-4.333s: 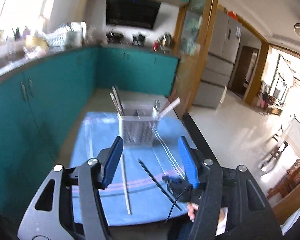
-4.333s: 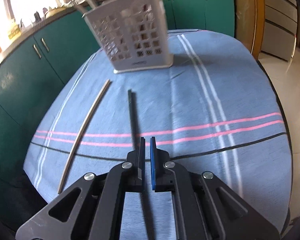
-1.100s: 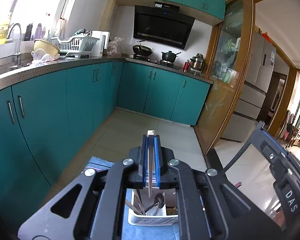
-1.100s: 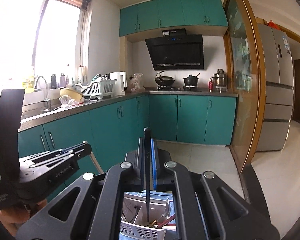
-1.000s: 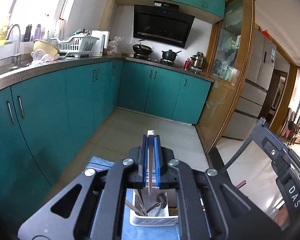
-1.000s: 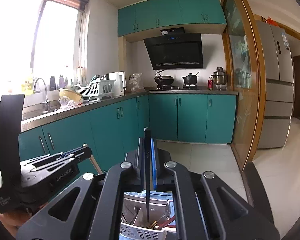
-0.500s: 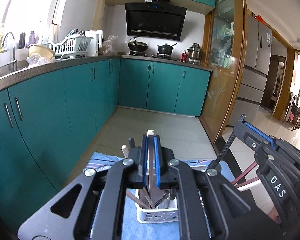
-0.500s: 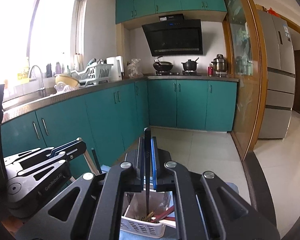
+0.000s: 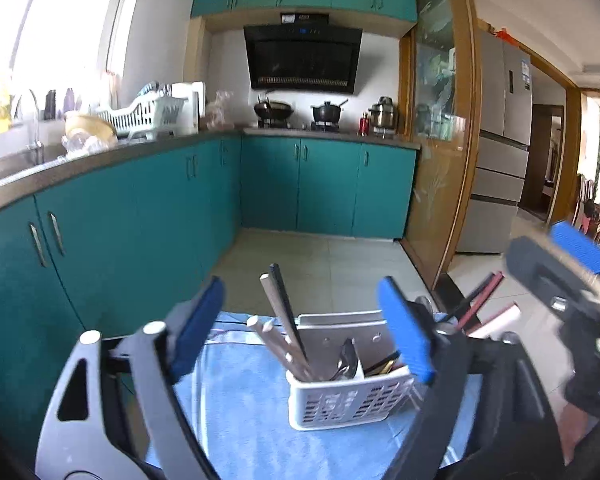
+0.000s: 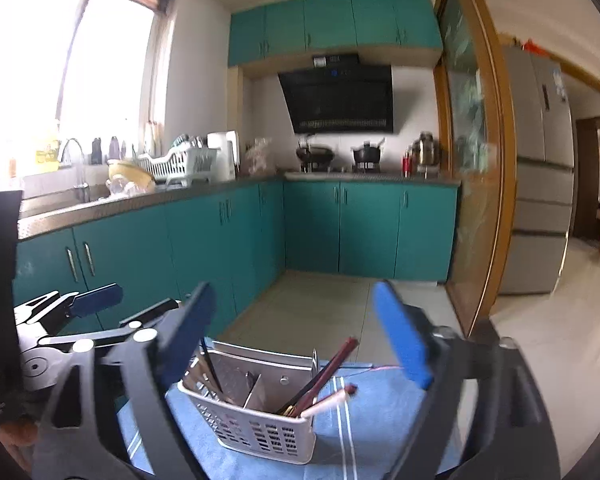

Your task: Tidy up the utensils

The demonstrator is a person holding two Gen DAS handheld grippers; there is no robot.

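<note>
A white perforated utensil basket [image 9: 348,402] stands on the blue striped cloth [image 9: 244,408]. In its left compartment lean a pale chopstick and a black chopstick [image 9: 284,312], with other pale sticks beside them. A spoon [image 9: 346,360] is in the middle, red-brown chopsticks [image 9: 480,296] lean out to the right. My left gripper [image 9: 300,336] is open and empty above the basket. In the right wrist view the basket [image 10: 256,424] is below my right gripper [image 10: 296,332], which is open and empty. The right gripper also shows in the left wrist view [image 9: 572,276].
The table edge lies just behind the basket, with tiled floor [image 9: 320,256] beyond. Teal cabinets [image 9: 132,216] run along the left and back. A dish rack [image 9: 144,116] and sink are on the counter. A fridge [image 9: 500,152] stands at the right.
Both grippers have opened and let go of their chopsticks, which now stand in the basket's left compartment. Both views have tilted down a little toward the basket.
</note>
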